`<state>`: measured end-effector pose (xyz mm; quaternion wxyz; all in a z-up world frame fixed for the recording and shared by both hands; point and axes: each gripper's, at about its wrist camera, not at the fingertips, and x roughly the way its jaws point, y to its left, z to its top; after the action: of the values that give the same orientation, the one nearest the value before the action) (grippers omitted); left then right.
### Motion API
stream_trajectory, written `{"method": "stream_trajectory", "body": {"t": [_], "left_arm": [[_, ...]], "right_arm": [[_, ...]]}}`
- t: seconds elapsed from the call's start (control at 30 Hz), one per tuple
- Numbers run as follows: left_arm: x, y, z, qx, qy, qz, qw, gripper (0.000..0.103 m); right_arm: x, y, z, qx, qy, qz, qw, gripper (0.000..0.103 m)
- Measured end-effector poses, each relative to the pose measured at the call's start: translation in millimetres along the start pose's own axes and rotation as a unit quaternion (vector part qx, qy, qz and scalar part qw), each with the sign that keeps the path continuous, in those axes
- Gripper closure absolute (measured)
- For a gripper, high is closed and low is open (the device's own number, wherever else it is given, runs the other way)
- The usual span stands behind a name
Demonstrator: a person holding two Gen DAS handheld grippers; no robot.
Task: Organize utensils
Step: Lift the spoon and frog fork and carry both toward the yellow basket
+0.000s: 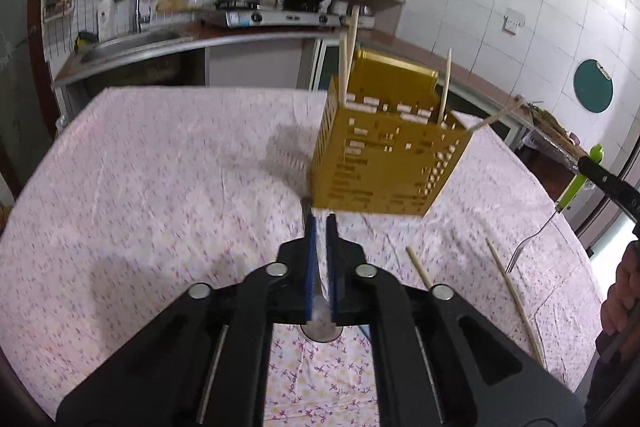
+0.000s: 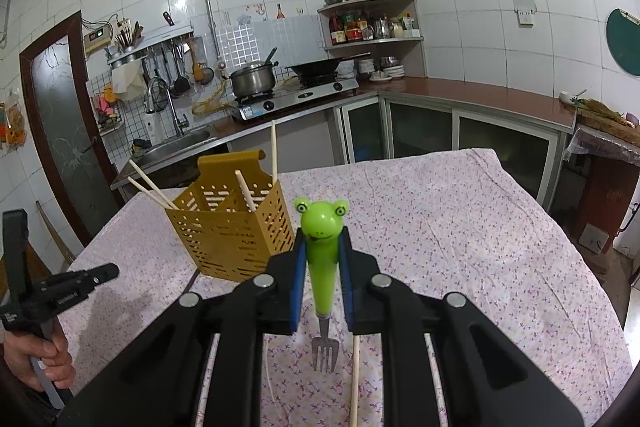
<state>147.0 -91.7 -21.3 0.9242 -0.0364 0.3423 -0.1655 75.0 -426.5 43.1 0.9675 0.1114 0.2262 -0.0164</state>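
A yellow slotted utensil holder (image 1: 384,151) stands on the floral tablecloth, with several chopsticks (image 1: 443,89) upright in it; it also shows in the right wrist view (image 2: 232,227). My left gripper (image 1: 319,223) is shut on a metal spoon (image 1: 320,323), its bowl below the jaws, just in front of the holder. My right gripper (image 2: 322,239) is shut on a green frog-handled fork (image 2: 322,259), tines hanging down, right of the holder. Loose chopsticks (image 1: 514,295) lie on the cloth.
The table (image 2: 460,227) carries a pink floral cloth. Behind it runs a kitchen counter (image 2: 460,87) with a sink, gas stove, pot and wok. The right gripper and fork show at the right edge of the left wrist view (image 1: 576,183).
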Motion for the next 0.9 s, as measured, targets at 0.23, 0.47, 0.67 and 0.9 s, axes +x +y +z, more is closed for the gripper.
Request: {"method": "stream_trajectory", "body": {"t": [0.23,0.47,0.67,0.9], "left_arm": [[34.7,-1.2,-7.0,0.003,0.034,-0.003,0.9994,0.088],[87.8,0.7,-8.9,0.007,0.084,0.007,0.9964,0.088],[124.3,-3.0,-3.6,0.012,0.114,0.02,0.9932,0.087],[145.3,-8.2,0.4,0.022,0.13,0.046,0.9902,0.086]], "right_arm": [[12.3,-0.4,-1.4,0.001,0.009,0.001,1.0,0.087],[25.5,-4.3,-4.8,0.004,0.018,-0.001,1.0,0.087],[38.6,-8.6,-6.1,0.007,0.028,-0.003,1.0,0.087],[46.4,-7.0,-5.1,0.007,0.03,-0.002,1.0,0.087]]}}
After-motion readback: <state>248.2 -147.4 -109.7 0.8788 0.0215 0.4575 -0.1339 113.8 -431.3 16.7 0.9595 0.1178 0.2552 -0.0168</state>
